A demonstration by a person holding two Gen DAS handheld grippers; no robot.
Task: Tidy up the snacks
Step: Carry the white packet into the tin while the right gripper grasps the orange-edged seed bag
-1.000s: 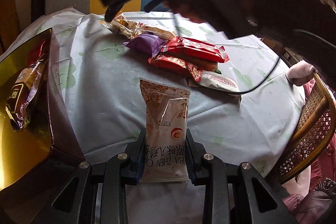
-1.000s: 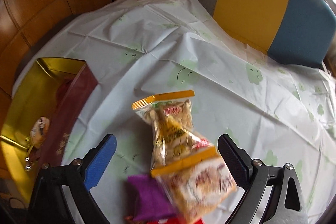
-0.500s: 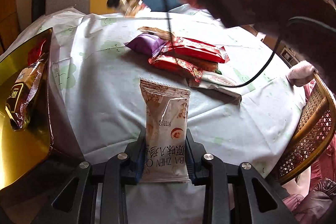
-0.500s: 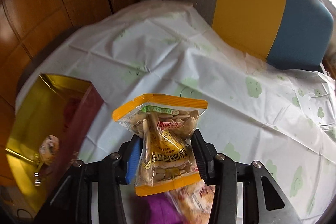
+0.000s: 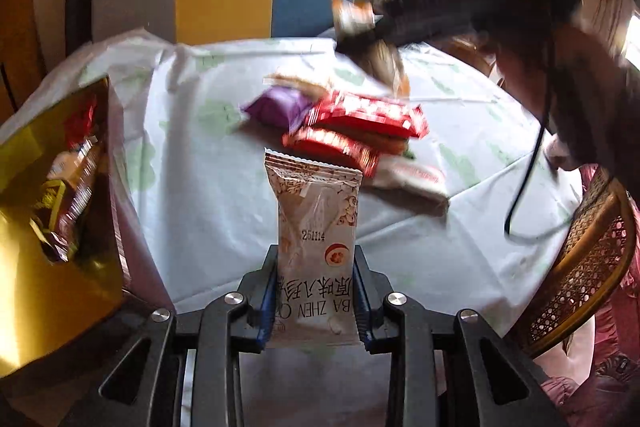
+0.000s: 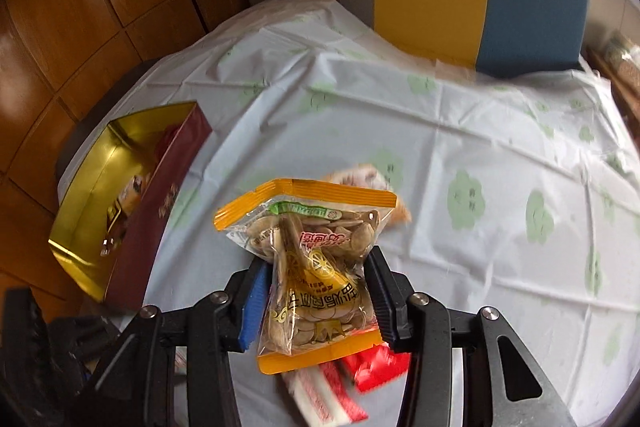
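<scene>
Both tongs are carrying snacks, and the coming move is turning on where the gold-lined box lies from each. In the left wrist view the left gripper [image 5: 314,301] is clamping the lower end of a pale snack packet [image 5: 316,227], whose long axis is running straight up the frame away from the fingers; the gold-lined box [image 5: 24,307] is sitting at the left edge, just beside this gripper. In the right wrist view the right gripper [image 6: 316,301] is squeezing a bag of seeds [image 6: 316,275] around its waist, the bag standing upright in the lower centre, while the box is lying at centre left, further off. The left hand seems the nearer one. The box is already holding a few wrapped snacks. A pile of red and purple packets [image 5: 352,125] is lying on the tablecloth [image 5: 200,187] at centre frame, beyond the pale packet.
</scene>
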